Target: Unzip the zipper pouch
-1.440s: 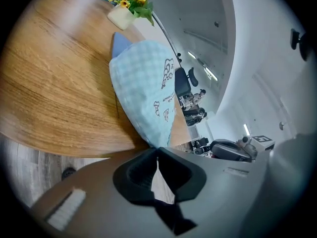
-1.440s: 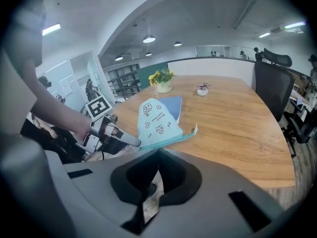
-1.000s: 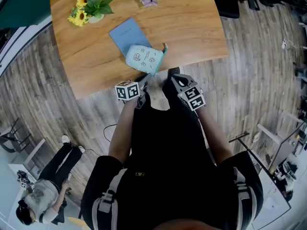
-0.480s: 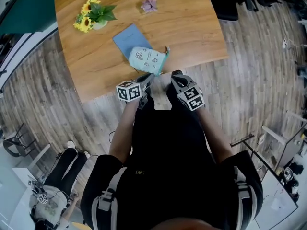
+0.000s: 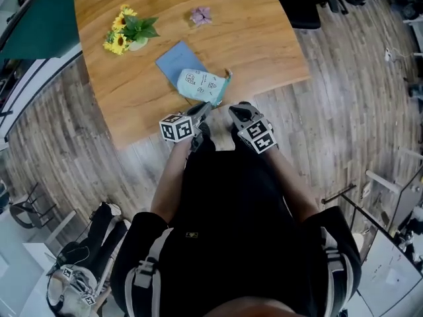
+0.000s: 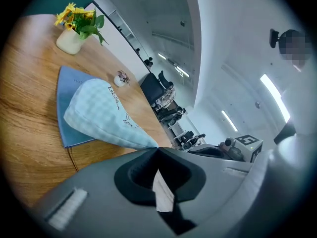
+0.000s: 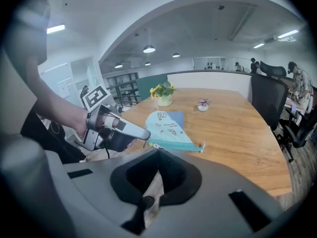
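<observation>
A light blue checked zipper pouch (image 5: 201, 84) with small drawings lies near the wooden table's (image 5: 264, 45) front edge, partly on a blue notebook (image 5: 173, 53). My left gripper (image 5: 205, 106) is shut on the pouch's near corner. In the left gripper view, that corner (image 6: 148, 142) runs right into the closed jaw seam of the left gripper (image 6: 157, 148). The right gripper view shows the left gripper's tip (image 7: 143, 133) at the pouch's (image 7: 168, 128) left end by the zipper edge. My right gripper (image 5: 236, 109) hovers just right of it, off the table edge, shut and holding nothing.
A small vase of yellow flowers (image 5: 127, 30) and a little purple flower ornament (image 5: 201, 15) stand farther back on the table. A black office chair (image 7: 265, 95) sits at the table's right side. Wood floor surrounds the table, and another person (image 5: 79, 276) is at the bottom left.
Both grippers have risen slightly and edged toward the table. The left one has stayed clamped at the pouch's near corner. The person at the bottom left has shifted.
</observation>
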